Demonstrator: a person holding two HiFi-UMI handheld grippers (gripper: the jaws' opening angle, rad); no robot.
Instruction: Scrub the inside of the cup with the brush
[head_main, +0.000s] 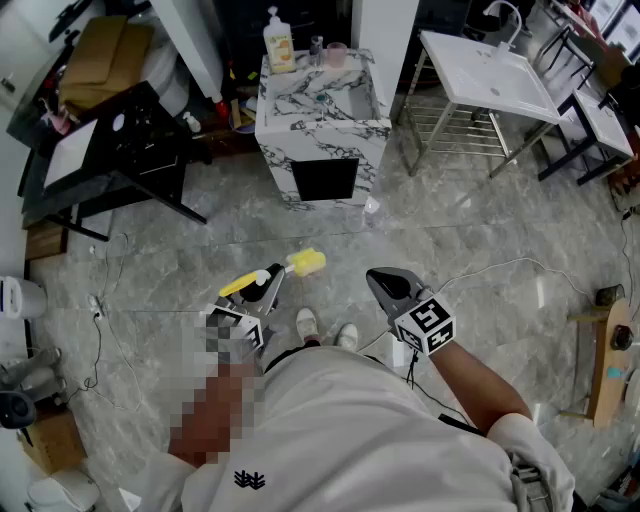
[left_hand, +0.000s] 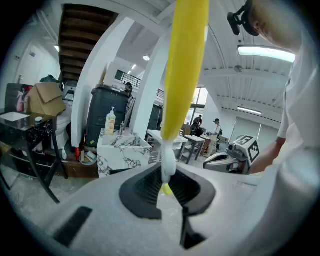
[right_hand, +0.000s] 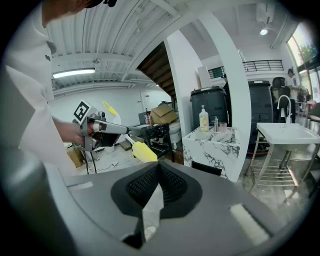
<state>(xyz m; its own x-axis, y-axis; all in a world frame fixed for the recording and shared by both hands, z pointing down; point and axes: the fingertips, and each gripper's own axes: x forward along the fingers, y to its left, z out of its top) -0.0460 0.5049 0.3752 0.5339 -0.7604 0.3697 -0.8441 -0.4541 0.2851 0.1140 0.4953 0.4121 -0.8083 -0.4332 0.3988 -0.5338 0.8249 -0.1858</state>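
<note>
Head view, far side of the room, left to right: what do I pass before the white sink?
cardboard box → soap bottle → pink cup → white sink

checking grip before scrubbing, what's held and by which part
The left gripper holds the long yellow brush by its white neck; the right gripper is shut and empty.

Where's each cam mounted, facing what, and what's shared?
Head view: on the head, steeply down at the floor; shows torso, shoes, left tongs holding brush, right tongs shut.
Left gripper view: on left tongs, faces the vanity; shows right tongs, sleeve.
Right gripper view: on right tongs, faces the vanity; shows left tongs, left arm.
Shared: all see the vanity; each gripper view sees the other tongs.
</note>
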